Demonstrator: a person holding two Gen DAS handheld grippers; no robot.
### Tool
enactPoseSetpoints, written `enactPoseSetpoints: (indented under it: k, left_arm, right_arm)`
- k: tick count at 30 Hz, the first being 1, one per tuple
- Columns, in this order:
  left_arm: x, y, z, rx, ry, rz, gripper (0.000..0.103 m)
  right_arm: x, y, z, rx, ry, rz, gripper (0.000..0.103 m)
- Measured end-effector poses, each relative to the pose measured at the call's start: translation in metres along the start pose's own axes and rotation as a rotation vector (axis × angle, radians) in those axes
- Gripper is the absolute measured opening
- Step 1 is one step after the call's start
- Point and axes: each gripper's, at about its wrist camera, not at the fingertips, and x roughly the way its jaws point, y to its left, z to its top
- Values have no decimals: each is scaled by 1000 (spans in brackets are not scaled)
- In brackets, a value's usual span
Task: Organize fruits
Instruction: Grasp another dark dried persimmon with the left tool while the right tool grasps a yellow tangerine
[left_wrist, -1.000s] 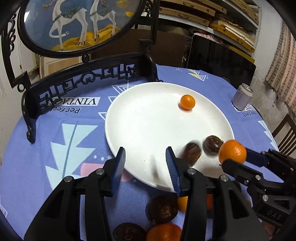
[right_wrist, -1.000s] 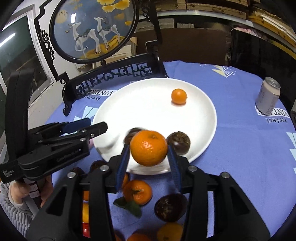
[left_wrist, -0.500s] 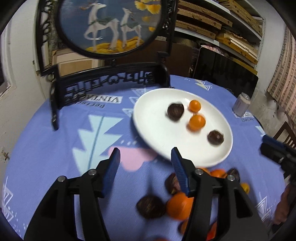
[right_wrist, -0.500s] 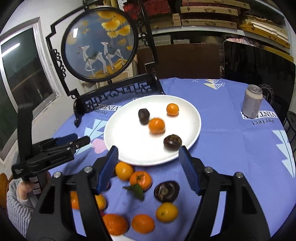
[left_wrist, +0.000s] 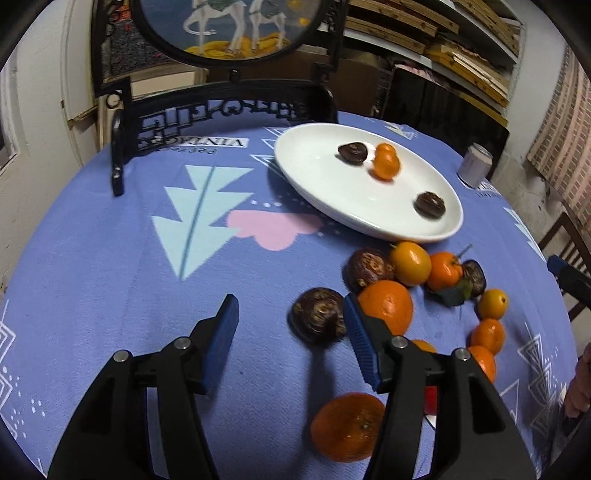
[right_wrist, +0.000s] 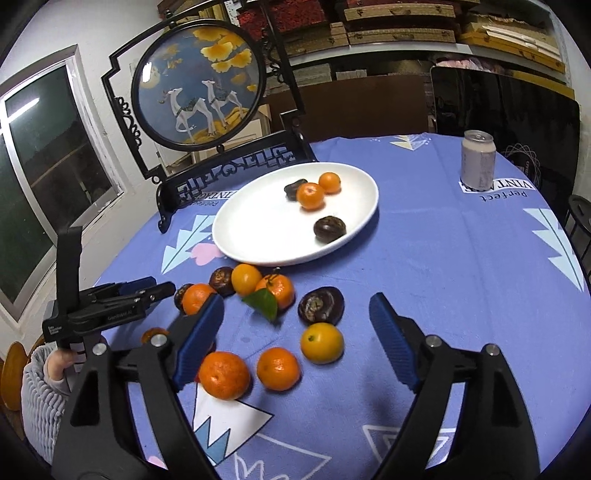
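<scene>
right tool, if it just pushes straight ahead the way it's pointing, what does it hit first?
Probably the yellow-orange fruit lying between the open right tool fingers, with the dark fruit just behind it. Depth is unclear; the tool may pass above them.

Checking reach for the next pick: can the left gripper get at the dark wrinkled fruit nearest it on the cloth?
Probably yes. The left gripper is open, and the dark fruit lies just ahead by its right jaw. Nothing covers it, though an orange crowds its right side.
</scene>
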Motion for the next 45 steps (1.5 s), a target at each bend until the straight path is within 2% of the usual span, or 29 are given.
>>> enactPoseSetpoints:
  k: [3,9,11,12,14,17,21,27,32,34,36,41,45]
  left_arm:
    - [3,-5,-2,25,10,-12,59]
    - [15,-10,-5,54,48,16,59]
    - [19,-9,-5,56,50,22,67]
    - [20,-9,-6,63,46,33,70]
    - [21,-10,-5,95,32,81,81]
    - [18,4,-3,70,13,169,82]
    - [14,28,0,-29,23,169,82]
    - [16,8,-2,56,11,161,82]
    - [19,15,-2,14,26,133,82]
    - [19,15,-2,9,27,123,82]
    - [20,13,-3,14,28,116,82]
    - [25,6,-5,38,35,111,80]
    - [27,3,-6,56,41,112,76]
  right_arm:
    - [3,-4,1,20,13,0,83]
    - [1,-3,0,17,8,3,85]
    - [0,-3,0,17,7,4,85]
    - [1,-3,0,19,8,4,85]
    - [1,-3,0,19,10,2,86]
    - [1,-5,1,27,11,0,86]
    - [0,-8,1,40,10,1,86]
    - [6,-7,-3,38,53,25,86]
    - [16,-10,-16,65,121,43,85]
    - [23,-15,-23,91,158,55,82]
    - [32,-20,-25,123,194,74,72]
    - [41,-31,-28,187,221,97,57]
    - [43,-33,-27,202,215,103,55]
